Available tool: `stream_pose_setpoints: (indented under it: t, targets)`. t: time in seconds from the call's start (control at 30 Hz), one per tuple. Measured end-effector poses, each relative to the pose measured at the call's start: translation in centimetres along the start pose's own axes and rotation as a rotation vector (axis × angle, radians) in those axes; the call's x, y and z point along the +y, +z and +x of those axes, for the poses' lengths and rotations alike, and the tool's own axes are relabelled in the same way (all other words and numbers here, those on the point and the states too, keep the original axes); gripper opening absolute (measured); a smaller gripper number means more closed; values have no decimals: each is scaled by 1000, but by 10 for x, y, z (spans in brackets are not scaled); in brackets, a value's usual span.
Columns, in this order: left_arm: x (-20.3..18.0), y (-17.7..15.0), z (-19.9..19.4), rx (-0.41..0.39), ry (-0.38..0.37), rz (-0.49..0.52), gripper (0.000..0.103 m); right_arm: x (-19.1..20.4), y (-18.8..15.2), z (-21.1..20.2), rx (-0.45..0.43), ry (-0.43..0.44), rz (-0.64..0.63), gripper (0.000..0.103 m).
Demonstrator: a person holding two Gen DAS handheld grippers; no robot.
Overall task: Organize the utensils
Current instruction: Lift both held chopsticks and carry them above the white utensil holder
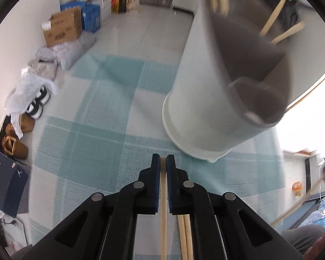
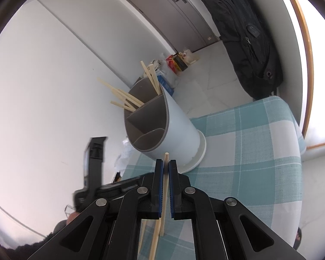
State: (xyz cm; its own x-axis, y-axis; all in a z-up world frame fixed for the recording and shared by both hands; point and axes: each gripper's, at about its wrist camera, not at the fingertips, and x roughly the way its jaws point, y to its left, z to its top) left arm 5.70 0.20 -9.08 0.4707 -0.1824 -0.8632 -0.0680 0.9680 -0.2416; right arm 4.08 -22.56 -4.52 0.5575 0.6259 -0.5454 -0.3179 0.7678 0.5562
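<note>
A white utensil holder (image 1: 208, 99) with grey inner dividers stands on the teal checked tablecloth (image 1: 101, 112); it also shows in the right wrist view (image 2: 179, 127). Several wooden chopsticks (image 2: 123, 96) stick out of its far compartments. My left gripper (image 1: 163, 162) is shut on a wooden chopstick (image 1: 163, 205), just in front of and left of the holder's base. More chopsticks (image 1: 185, 236) lie under it. My right gripper (image 2: 166, 166) is shut on a chopstick (image 2: 165, 186) whose tip points at the holder's near rim. The left gripper (image 2: 95, 164) shows blurred at the left.
Cardboard and blue boxes (image 1: 62, 28), bags and shoes (image 1: 35, 101) sit on the floor left of the table. A black backpack (image 2: 247, 39) hangs at the back right. Loose chopsticks (image 2: 153, 234) lie on the cloth below my right gripper.
</note>
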Motion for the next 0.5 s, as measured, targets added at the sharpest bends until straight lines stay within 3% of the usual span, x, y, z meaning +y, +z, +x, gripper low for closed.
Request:
stream_pose_setpoints:
  t: [0.23, 0.5]
  targets:
    - [-10, -7, -52, -152, -42, -9, 2, 9, -5, -4, -30, -4, -33, 4]
    - [7, -10, -88, -350, -87, -55, 2, 38, -14, -12, -64, -22, -145, 4]
